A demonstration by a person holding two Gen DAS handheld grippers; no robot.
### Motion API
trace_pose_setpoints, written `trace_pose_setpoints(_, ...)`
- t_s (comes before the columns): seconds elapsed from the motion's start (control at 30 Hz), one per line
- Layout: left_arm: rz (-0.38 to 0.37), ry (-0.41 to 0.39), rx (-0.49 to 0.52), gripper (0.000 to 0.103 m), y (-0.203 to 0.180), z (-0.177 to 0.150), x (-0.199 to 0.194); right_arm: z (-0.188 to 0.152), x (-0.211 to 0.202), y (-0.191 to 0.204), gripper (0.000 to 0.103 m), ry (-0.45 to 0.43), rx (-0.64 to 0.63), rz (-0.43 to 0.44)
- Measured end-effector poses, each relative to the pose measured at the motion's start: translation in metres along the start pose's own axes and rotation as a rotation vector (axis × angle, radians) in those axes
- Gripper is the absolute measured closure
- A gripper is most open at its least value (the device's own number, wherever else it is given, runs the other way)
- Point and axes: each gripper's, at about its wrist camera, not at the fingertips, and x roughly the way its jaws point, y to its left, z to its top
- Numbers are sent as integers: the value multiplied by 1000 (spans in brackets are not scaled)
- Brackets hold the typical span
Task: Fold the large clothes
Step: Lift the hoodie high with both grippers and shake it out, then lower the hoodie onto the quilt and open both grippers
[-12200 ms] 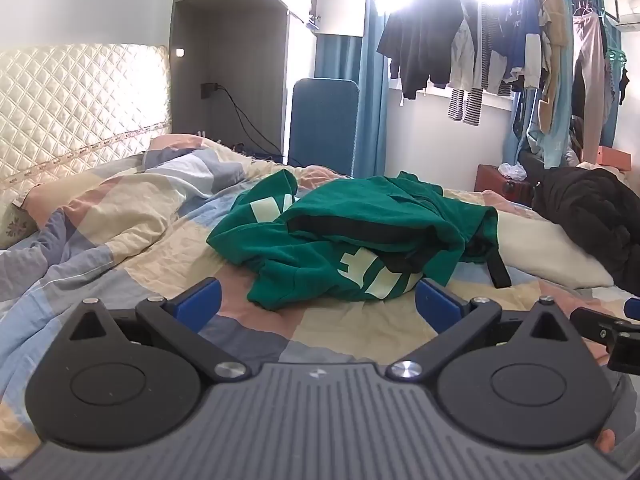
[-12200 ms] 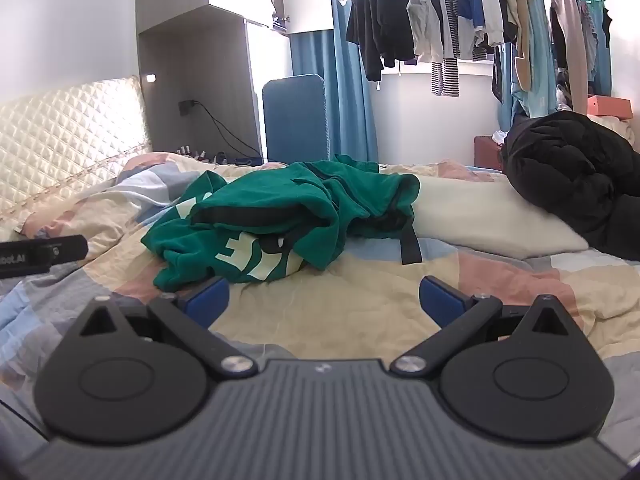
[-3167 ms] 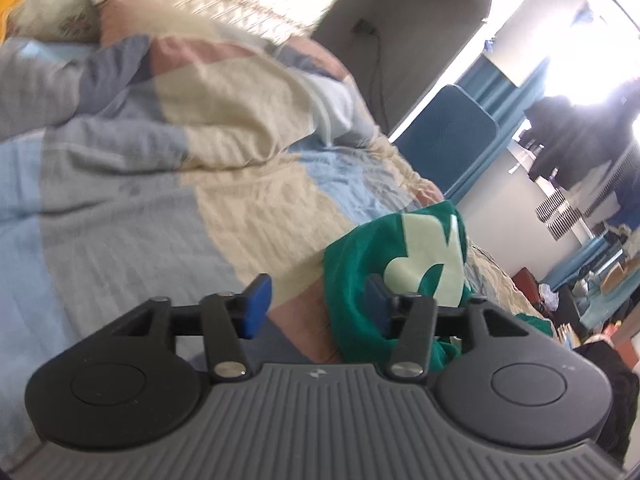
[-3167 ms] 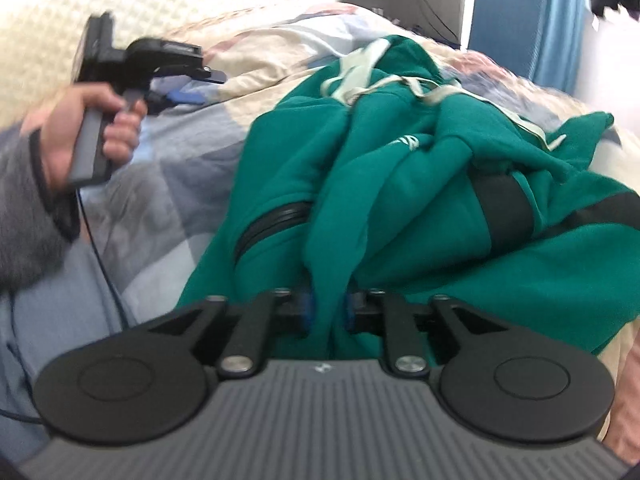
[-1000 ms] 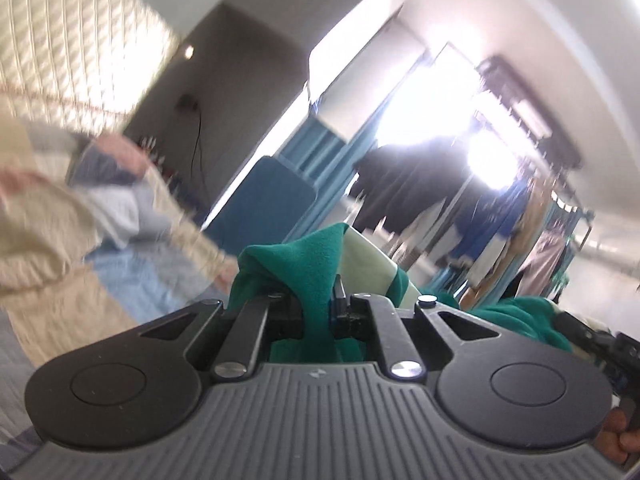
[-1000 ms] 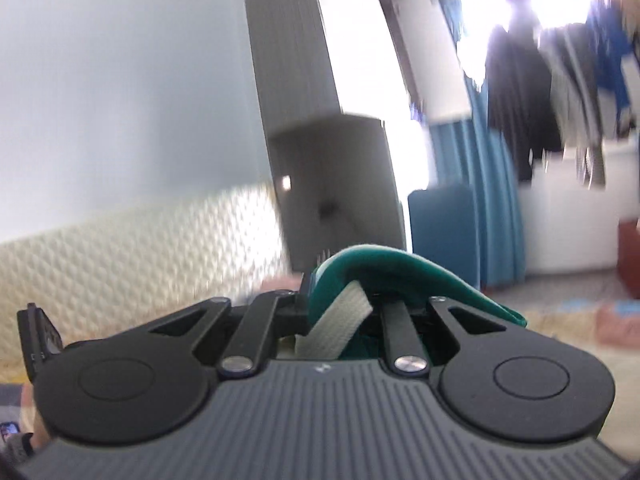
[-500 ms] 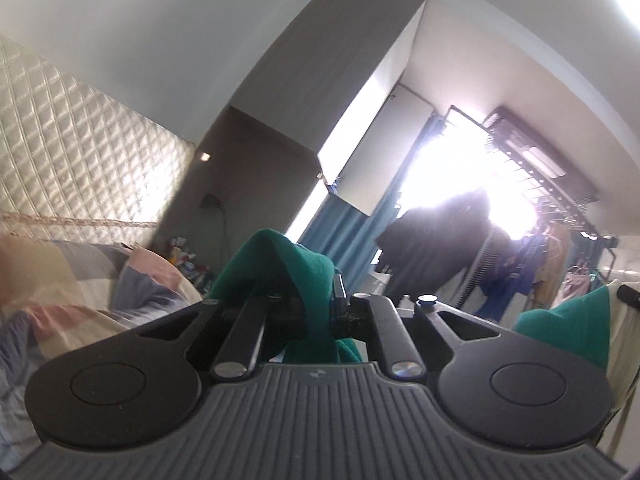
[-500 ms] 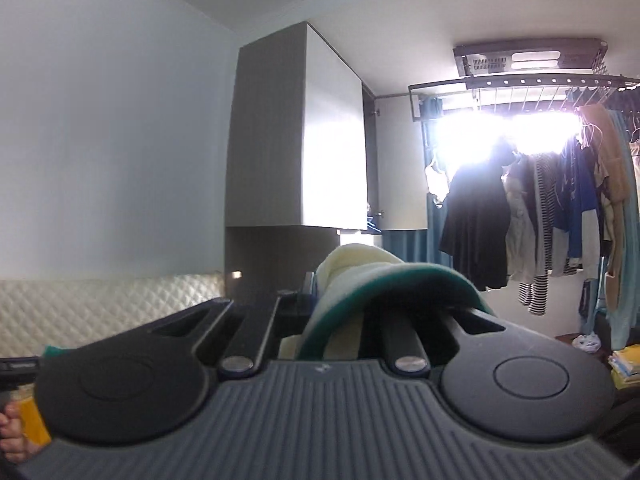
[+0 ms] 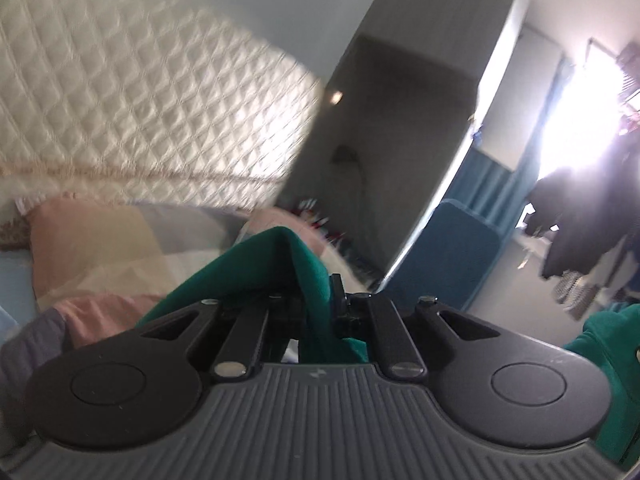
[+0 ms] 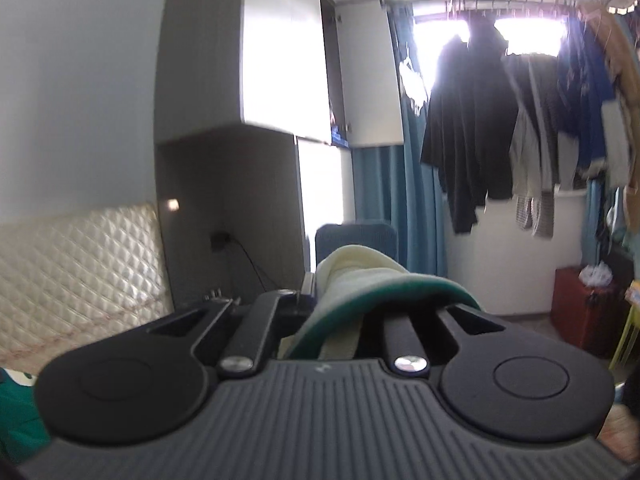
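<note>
Between your left gripper's (image 9: 318,312) closed fingers a ridge of the green garment (image 9: 280,264) is pinched, fabric peaking above the jaws and draping down the left side. More green cloth shows at the right edge of that view. Behind it: quilted headboard (image 9: 140,112), patchwork bedding (image 9: 100,248), a blue chair (image 9: 452,256), a bright window. Left view is motion-blurred.

Your right gripper (image 10: 340,308) is clamped on the same garment at a cream-banded green edge, which arches over the right finger. A bit of green shows at the lower left there too. Hanging clothes (image 10: 500,120) on a rail, teal curtain (image 10: 408,216), grey cabinet (image 10: 248,52) beyond.
</note>
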Motion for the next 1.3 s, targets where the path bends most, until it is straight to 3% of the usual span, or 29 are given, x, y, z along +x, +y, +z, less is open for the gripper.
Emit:
trace_pose_setpoints(0.13,57,56,59,92,26,-51,113,-100,105,-4,89,120,-16,-3)
trace_pose_setpoints(0.2,78,87,85,92,30,-79,151,-151,145,-4,89,192,-22,8)
trace_pose_setpoints(0.33,110,147,172,92,24,-121,205,-242,193,-7,88,317,-21,-5)
trace_pose_setpoints(0.43,126,158,237,92,21,-137,219,-277,207,-14,86,332,-31,-19)
trace_pose_setpoints(0.57,130,168,267,91,22,-144,220,-284,209,-35,85,351,59,-35)
trace_pose_setpoints(0.7,118,186,254,91,18,-129,199,-285,208,-42,84,367,82,-33)
trace_pose_setpoints(0.77,103,202,244,83,16,-124,192,-284,206,-44,83,369,89,-37)
trace_pose_setpoints(0.8,95,214,244,69,13,-121,186,-281,204,-44,83,377,100,-35)
trace_pose_setpoints(0.83,82,225,247,52,10,-120,181,-280,201,-44,71,381,107,-31)
trace_pose_setpoints(0.9,55,222,261,44,2,-118,167,-274,189,-42,29,366,113,-18)
trace_pose_setpoints(0.93,56,213,277,43,-3,-117,157,-270,180,-40,25,350,115,-16)
trace_pose_setpoints(1.07,18,201,289,41,-24,-113,109,-251,135,-34,25,341,144,3)
trace_pose_setpoints(1.3,-86,214,284,41,-65,-118,-7,-201,7,-36,25,274,185,20)
